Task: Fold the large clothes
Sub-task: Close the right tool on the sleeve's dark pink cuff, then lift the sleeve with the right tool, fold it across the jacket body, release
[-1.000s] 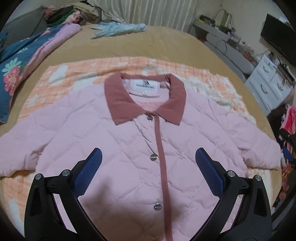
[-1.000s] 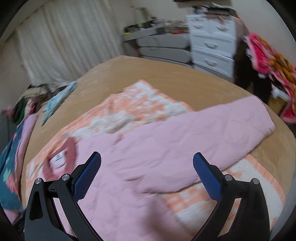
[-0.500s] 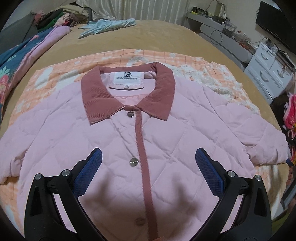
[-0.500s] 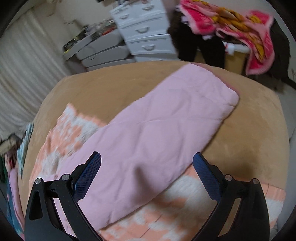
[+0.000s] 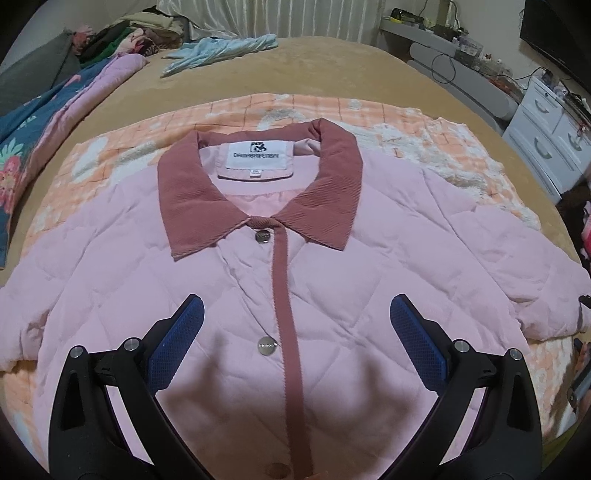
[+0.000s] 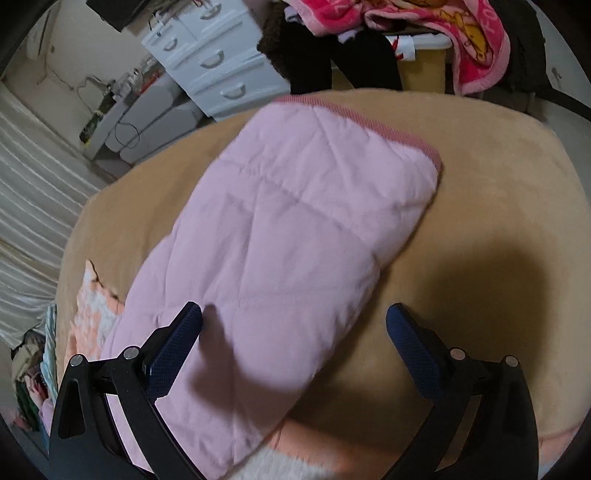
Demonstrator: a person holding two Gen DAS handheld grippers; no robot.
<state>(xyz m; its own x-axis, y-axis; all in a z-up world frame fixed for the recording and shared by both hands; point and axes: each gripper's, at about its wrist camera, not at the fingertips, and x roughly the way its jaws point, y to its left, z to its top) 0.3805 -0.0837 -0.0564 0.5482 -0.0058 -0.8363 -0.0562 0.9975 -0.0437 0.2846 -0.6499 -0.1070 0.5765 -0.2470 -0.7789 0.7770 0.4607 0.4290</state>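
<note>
A pink quilted jacket (image 5: 207, 280) with a dusty-rose corduroy collar (image 5: 188, 192) lies buttoned and face up on an orange checked blanket (image 5: 332, 110). My left gripper (image 5: 295, 325) hovers open over the jacket's chest, either side of the button placket (image 5: 282, 295). In the right wrist view one pink sleeve (image 6: 295, 229) stretches out over the tan bed cover, its rose-trimmed cuff (image 6: 406, 138) at the far end. My right gripper (image 6: 293, 339) hangs open above the sleeve, with the left fingertip (image 6: 177, 339) over the fabric and the right one over bare cover.
The tan bed cover (image 5: 332, 62) spreads around the blanket. A floral quilt (image 5: 33, 122) and piled clothes (image 5: 125, 35) lie at the left, a pale blue garment (image 5: 221, 50) at the back. White drawers (image 6: 218, 62) and a pink towel (image 6: 461, 33) stand past the bed edge.
The left gripper has moved closer in over the jacket toward the collar. The right gripper has swung along the sleeve toward its cuff and lower over it.
</note>
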